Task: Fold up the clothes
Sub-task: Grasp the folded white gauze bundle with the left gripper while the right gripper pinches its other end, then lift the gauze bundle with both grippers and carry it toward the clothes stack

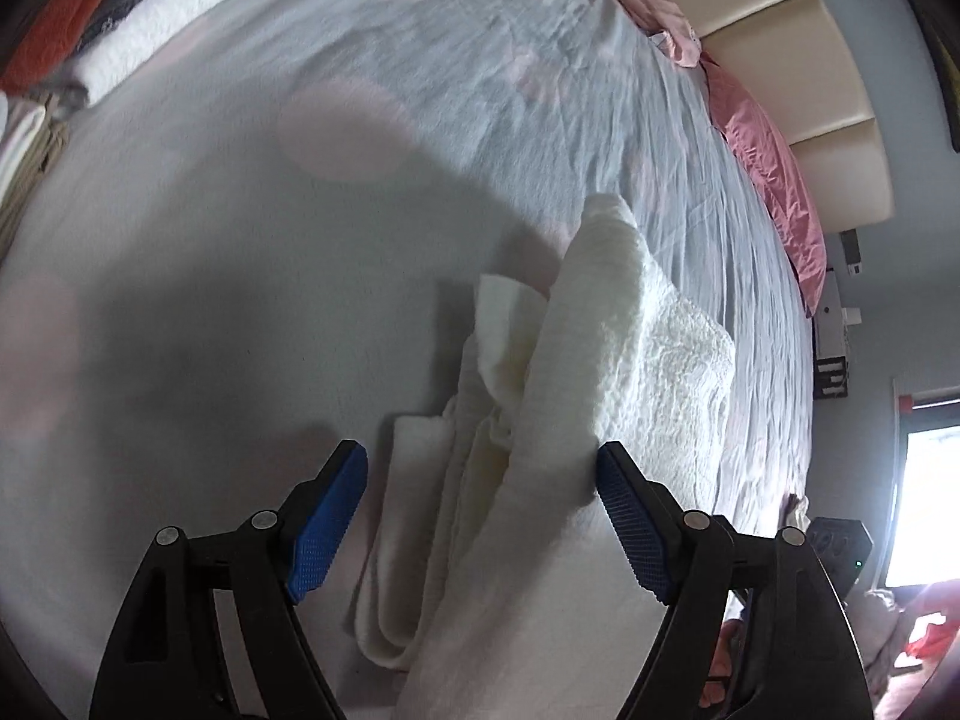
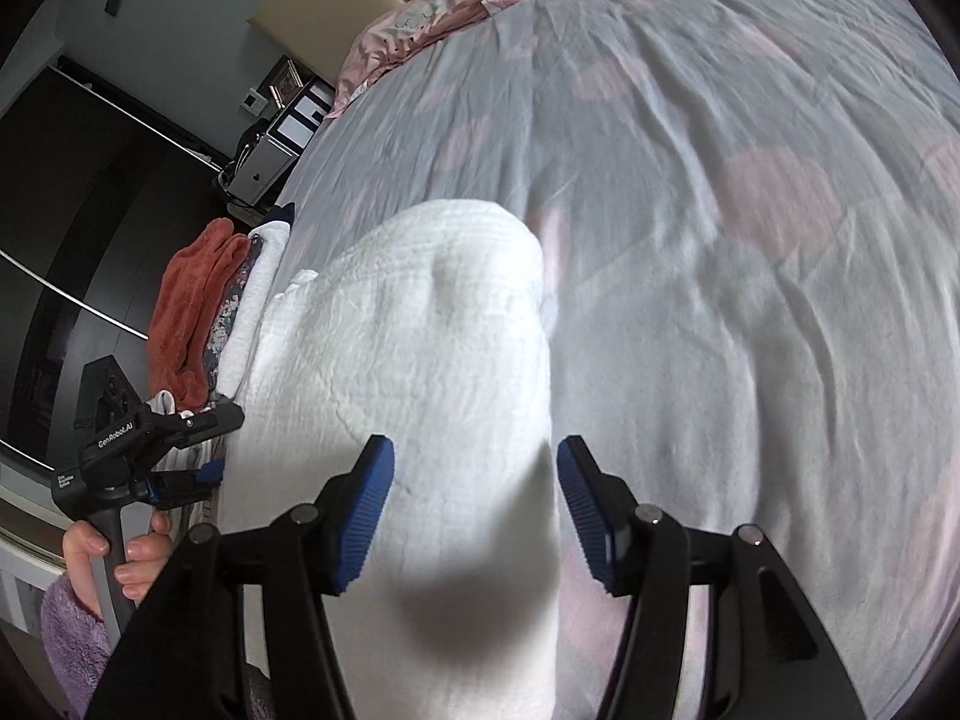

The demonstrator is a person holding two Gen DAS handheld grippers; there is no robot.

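A white textured towel (image 1: pixel 600 360) lies loosely folded on the pale grey bed sheet (image 1: pixel 240 240), one layer bulging up over thinner layers. My left gripper (image 1: pixel 480 510) stands open above its near end, and its right pad sits against the raised fold without pinching it. In the right wrist view the same towel (image 2: pixel 420 330) spreads as a broad white slab under my right gripper (image 2: pixel 474 510), which is open with the cloth below and between its blue pads. The left gripper (image 2: pixel 219 444) also shows there at the towel's left edge, held by a hand (image 2: pixel 120 552).
A stack of clothes, orange (image 2: pixel 186 312) and white, lies at the bed's edge, seen also as the pile (image 1: pixel 120 30). Pink pillows (image 1: pixel 774 180) and a cream headboard (image 1: pixel 840 120) line the far end. A nightstand with boxes (image 2: pixel 270 150) stands beside the bed.
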